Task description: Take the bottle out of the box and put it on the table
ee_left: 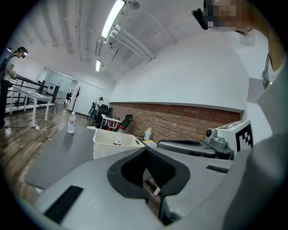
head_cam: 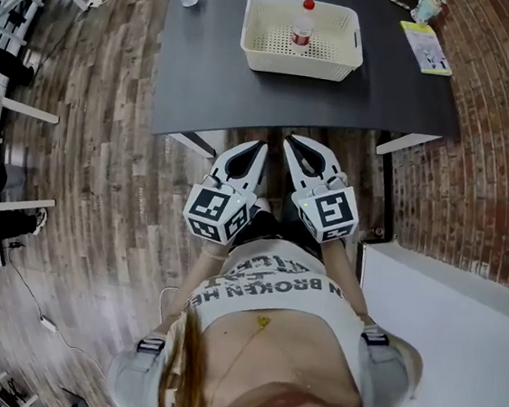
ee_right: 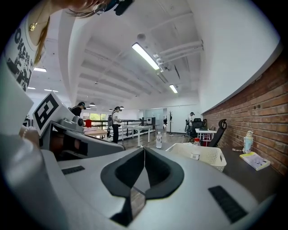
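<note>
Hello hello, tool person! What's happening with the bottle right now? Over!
Left tool and right tool both shut, empty, short of the table. Red-capped bottle upright in the white box. Nothing in the way.

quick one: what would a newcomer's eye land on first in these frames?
The white basket at the far middle of the dark table, with a red-capped bottle standing upright inside it. Then the two marker-cubed claws, left claw and right claw, side by side at the table's near edge, both shut and empty.
</note>
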A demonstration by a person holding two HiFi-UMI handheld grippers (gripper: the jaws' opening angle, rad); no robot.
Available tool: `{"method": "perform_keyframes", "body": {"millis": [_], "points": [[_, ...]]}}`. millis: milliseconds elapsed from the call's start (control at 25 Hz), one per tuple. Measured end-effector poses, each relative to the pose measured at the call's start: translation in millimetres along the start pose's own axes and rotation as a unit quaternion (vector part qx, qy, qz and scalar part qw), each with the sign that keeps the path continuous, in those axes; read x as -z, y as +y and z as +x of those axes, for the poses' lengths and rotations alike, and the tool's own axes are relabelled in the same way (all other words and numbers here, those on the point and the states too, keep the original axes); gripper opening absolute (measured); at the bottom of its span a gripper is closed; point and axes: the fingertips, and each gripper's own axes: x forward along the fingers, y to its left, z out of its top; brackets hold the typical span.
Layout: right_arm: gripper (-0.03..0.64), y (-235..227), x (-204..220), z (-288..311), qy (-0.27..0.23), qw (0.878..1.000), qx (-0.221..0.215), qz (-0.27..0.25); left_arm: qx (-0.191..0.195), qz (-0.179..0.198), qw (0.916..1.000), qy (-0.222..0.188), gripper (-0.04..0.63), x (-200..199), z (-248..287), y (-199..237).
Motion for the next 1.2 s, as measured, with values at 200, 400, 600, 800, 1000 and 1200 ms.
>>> {"method": "perform_keyframes", "body": {"millis": [200,400,600,800,1000,1200], "points": [[0.009,-13,-2,20,0.0,1.0,-0.01,-0.003,-0.014,-0.007,0.9999,-0.001,0.005,-3,16,18],[0.009,-39,-4,42,0.0,1.0,-0.021,0.002,-0.018,-0.004,0.9998,0.004,0.005,-13,49,32],[0.009,-81,-8,65,-0.007,1.0,-0.027,0.008,-0.012,0.001,0.9998,0.012,0.005,-27,97,40],[0.009,-128,-15,84,-0.005,1.0,-0.028,0.013,-0.014,0.006,0.9998,0.01,0.005,-48,145,46],[0.009,-166,-26,108,-0.017,0.999,-0.046,0.006,-0.028,0.007,0.9996,0.007,0.005,-64,182,54],[0.009,-192,-24,122,-0.002,0.997,-0.072,0.007,-0.05,-0.001,0.9987,0.007,0.005,-67,214,62]]}}
